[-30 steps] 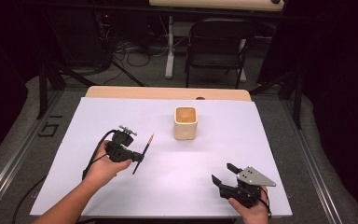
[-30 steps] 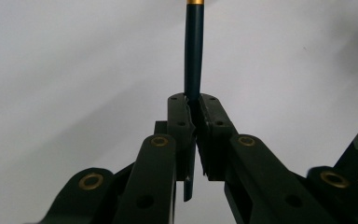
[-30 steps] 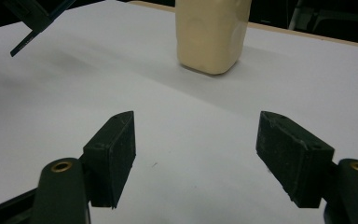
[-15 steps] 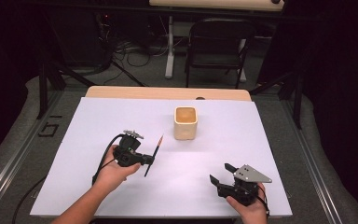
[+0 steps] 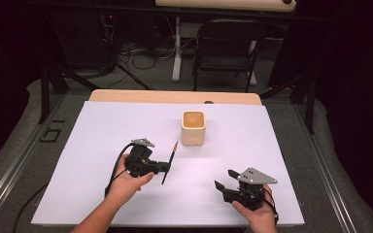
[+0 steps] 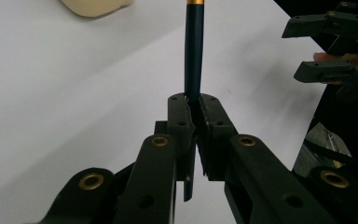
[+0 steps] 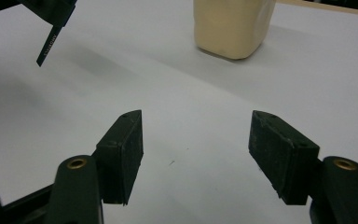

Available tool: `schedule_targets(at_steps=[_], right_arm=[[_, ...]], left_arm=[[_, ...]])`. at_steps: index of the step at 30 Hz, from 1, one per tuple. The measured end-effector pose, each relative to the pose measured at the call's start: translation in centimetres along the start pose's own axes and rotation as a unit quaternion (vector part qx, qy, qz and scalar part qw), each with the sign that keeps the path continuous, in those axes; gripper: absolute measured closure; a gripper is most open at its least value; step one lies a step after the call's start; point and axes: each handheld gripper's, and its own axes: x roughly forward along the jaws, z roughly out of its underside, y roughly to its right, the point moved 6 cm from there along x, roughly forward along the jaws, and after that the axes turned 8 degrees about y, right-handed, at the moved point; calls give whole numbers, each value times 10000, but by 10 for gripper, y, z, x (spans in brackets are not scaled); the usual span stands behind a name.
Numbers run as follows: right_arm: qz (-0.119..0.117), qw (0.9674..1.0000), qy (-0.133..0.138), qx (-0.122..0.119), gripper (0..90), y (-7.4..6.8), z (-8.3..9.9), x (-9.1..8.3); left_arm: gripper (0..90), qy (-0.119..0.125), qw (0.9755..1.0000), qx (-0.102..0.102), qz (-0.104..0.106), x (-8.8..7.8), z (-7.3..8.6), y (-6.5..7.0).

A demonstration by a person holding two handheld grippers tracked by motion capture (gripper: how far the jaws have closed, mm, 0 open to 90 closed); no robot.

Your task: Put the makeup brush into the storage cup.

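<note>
A white table filled the middle of the high view, and the cream cup standing upright on it serves here as the landmark. The cup sat on the far half of the sheet, roughly midway across, its open mouth showing a tan inside; in the right gripper view its rounded base rested flat on the white surface.

Nearer the person than the cup and off to its right, well apart from it, the right gripper lay low over the table with the person's hand behind it. Its two pads stood wide apart with only bare table between them, grasping nothing; they had just been closing a little.

Nearer than the cup and to its left, the left gripper was held in the other hand, clear of the cup. Its jaws were clenched on a dark pencil, the pads pressing the shaft from both sides in the left gripper view.

The pencil was the smallest thing: a slim dark blue-green shaft with a gold band near its far end. That end pointed toward the cup's near left corner, just short of touching it, while the other end stuck out on the person's side of the jaws, raised above the table.
</note>
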Motion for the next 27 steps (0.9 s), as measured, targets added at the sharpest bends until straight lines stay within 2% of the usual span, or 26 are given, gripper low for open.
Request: schedule_targets(at_steps=[5, 9, 12, 14, 21, 23, 27], right_arm=[[-55, 10000, -74, -27, 365, -1, -1, 3], [-128, 9997, -166, -88, 378, -4, -3, 7], [-203, 9996, -205, 10, 406, -6, -5, 11], [-276, 9995, -111, 146, 428, -8, -7, 16], [-344, 9986, 49, 401, 451, -8, -18, 26], [-374, 9981, 151, 465, 451, -9, -23, 30], [-430, 9970, 183, 617, 453, -10, -28, 35]], left_arm=[[848, 125, 9999, 13, 56, 1, 4, -1], [848, 332, 9994, -18, 63, -2, 5, -2], [848, 487, 9988, -42, 86, -5, 5, -3], [848, 563, 9983, -70, 115, -7, 6, -4], [848, 756, 9970, -128, 142, -9, 10, -7], [848, 780, 9968, -136, 142, -9, 10, -7], [848, 771, 9968, -148, 141, -8, 12, -9]])
